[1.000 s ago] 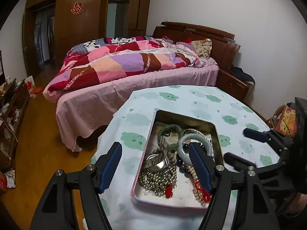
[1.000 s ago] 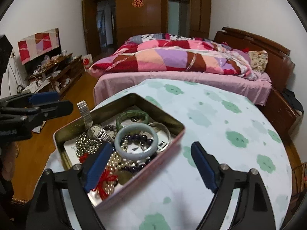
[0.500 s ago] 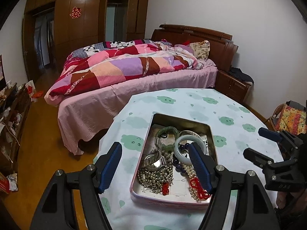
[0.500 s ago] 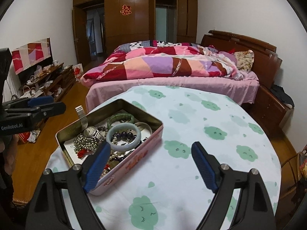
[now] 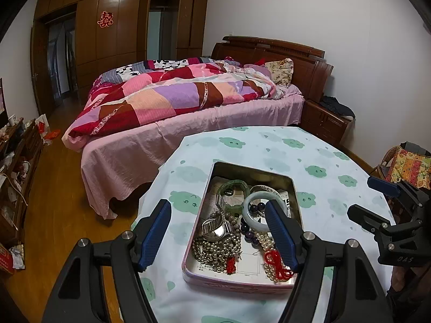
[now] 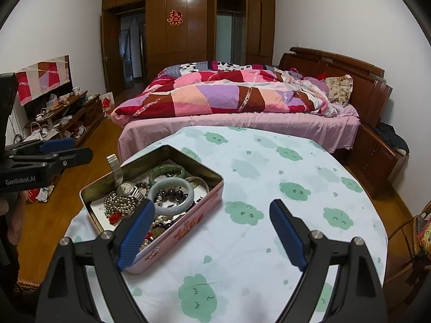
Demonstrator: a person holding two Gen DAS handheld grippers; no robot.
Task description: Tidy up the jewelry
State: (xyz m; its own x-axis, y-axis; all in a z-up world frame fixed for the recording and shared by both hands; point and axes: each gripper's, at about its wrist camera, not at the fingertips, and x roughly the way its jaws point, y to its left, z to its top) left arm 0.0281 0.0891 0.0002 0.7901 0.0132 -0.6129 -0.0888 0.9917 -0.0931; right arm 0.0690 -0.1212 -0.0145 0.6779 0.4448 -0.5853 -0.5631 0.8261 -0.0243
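Moved: both grippers had backed off and up from the tin over the last second; tin read smaller and further out in both wrist views, more bench cloth showing.
Left gripper: fingers spread wide, nothing between them, hovering above the near end of the tin.
Right gripper: fingers spread wide, empty; its left finger sat over the tin's near corner, its right finger over bare bench.
Tin: pink, open, no lid in view, flat on the bench, toward its left edge as the right wrist saw it.
Contents: all jewelry lay heaped inside, none on the cloth. Pale bangle on top, just ahead of the left gripper's right finger; green bangle beyond it; watch with its band propped up over the tin wall; metal bead strand and pearl strand with red knot tangled at the near end.
Stage: heap fitted either unsorted pieces waiting or pieces already gathered into the tin; could not tell which.
Technique, if a pick follows: take the top, free piece, not a buried strand; pinch the bangle across its rim; lift slow, since strands underneath looked likely to snag.
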